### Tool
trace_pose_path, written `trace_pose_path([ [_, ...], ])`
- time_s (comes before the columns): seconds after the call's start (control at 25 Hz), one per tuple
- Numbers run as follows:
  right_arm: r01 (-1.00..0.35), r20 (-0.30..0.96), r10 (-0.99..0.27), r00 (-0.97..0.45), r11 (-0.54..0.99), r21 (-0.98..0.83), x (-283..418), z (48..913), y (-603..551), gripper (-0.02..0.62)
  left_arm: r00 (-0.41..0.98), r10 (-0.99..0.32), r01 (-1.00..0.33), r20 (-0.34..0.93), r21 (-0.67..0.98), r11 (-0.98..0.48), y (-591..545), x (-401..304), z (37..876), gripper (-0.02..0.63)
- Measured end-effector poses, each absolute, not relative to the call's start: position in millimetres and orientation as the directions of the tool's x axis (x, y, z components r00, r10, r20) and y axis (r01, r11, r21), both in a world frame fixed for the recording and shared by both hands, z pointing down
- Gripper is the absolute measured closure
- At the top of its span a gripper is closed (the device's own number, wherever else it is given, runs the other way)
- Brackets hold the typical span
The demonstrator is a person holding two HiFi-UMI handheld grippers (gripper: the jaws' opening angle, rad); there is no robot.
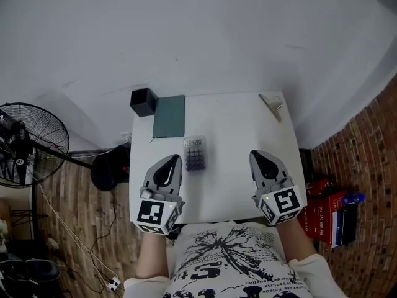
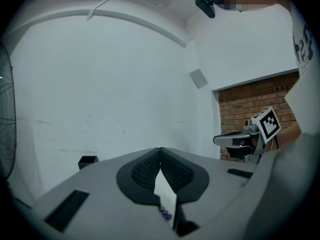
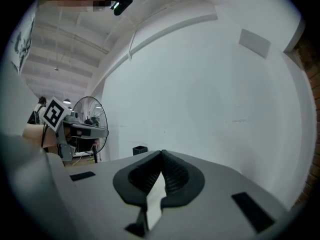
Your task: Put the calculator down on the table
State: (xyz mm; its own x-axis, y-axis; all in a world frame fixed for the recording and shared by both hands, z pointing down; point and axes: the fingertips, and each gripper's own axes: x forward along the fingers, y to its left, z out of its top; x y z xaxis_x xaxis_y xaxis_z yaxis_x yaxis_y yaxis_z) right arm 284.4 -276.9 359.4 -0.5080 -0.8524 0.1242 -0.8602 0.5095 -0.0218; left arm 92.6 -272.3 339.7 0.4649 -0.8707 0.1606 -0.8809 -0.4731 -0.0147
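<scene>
We are holding both tongs low over the near edge of the white tabletop (image 1: pixel 236 129), with the left tongs (image 1: pixel 173 160) and the right tongs (image 1: pixel 258 156) each pinched shut on nothing. The small grey calculator with purple keys (image 1: pixel 195 153) is lying flat on the tabletop just beyond the left tongs' tip, apart from it. In our judgement the setting-down looks finished. Doing it well now means backing straight off without nudging the calculator.
</scene>
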Motion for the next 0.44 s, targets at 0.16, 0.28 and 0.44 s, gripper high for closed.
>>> trace_pose_path([
  [0.16,-0.868,0.137,-0.859,-0.493,0.497,-0.003,286,360,-272,0.583,0.465,-0.871,-0.880,0.159,-0.018,-0.474,-265,90,338,0.592],
  [0.28,-0.874,0.150,-0.867,-0.476,0.484,0.025,287,363,-269,0.581,0.477,-0.864,-0.874,0.159,-0.016,-0.485,-261,91,337,0.592],
  [0.44,-0.883,0.176,-0.875,-0.450,0.466,0.058,288,368,-267,0.581,0.486,-0.859,-0.870,0.160,-0.005,-0.493,-257,90,338,0.592],
])
